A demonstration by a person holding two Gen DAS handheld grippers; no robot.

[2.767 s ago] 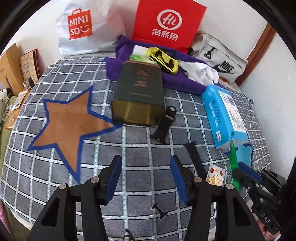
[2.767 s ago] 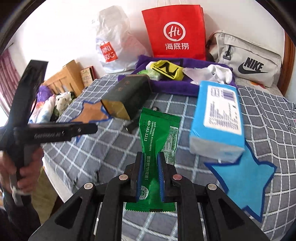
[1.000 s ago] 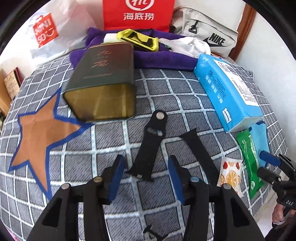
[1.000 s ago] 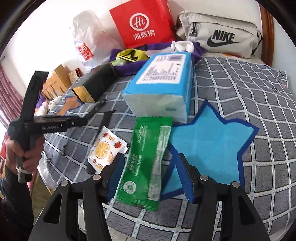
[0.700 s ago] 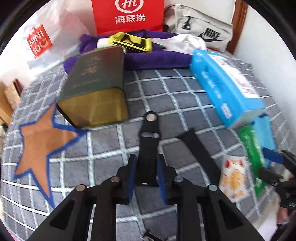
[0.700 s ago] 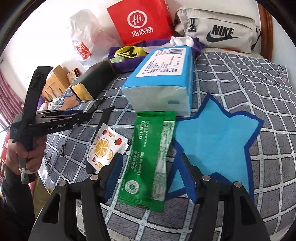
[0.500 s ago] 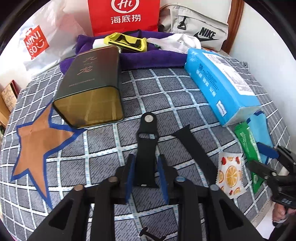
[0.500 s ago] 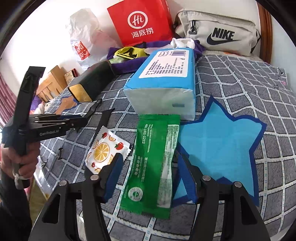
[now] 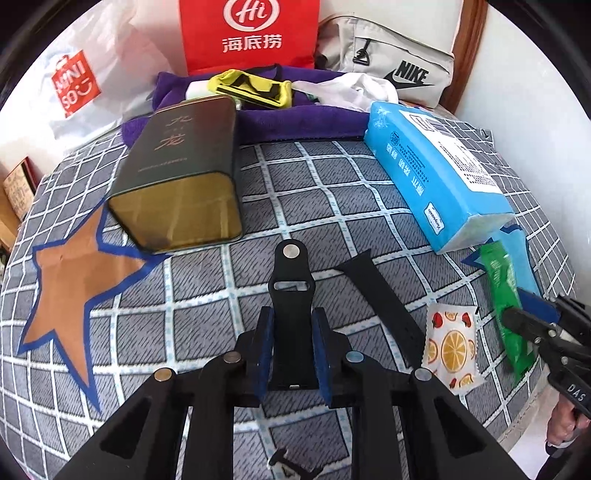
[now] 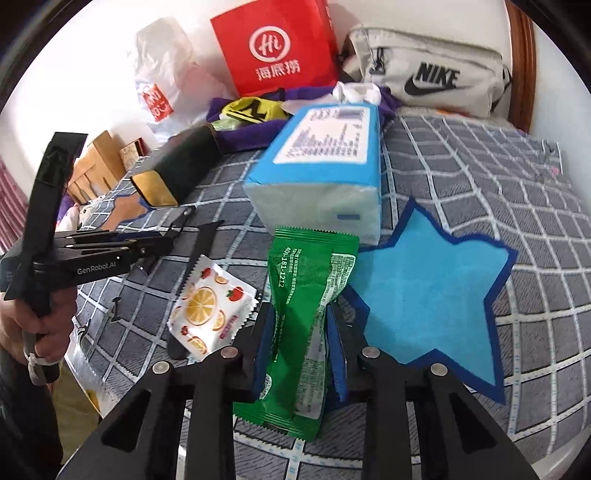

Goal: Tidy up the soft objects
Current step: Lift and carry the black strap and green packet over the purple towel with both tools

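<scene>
In the left wrist view my left gripper point(image 9: 293, 332) is shut on a black watch strap point(image 9: 291, 291) with a metal stud, which lies on the checked bedspread point(image 9: 332, 192). A second black strap point(image 9: 384, 299) lies just to its right. In the right wrist view my right gripper point(image 10: 299, 332) has its jaws closing on a green packet point(image 10: 306, 295). The pads pinch the packet's middle and it crumples. The packet's right side overlaps the edge of a blue star patch point(image 10: 432, 288). A fruit-print sachet point(image 10: 210, 306) lies left of the packet.
A blue tissue pack point(image 10: 325, 158) lies just beyond the packet. A dark tin point(image 9: 184, 162) rests partly on a brown star patch point(image 9: 74, 273). A purple towel point(image 9: 295, 118) with small items, a red bag point(image 9: 251, 33) and a grey Nike bag point(image 9: 399, 66) line the wall.
The left jaws came down and closed around the black strap. The right jaws narrowed from wide apart until they pinch the green packet lying on the bed.
</scene>
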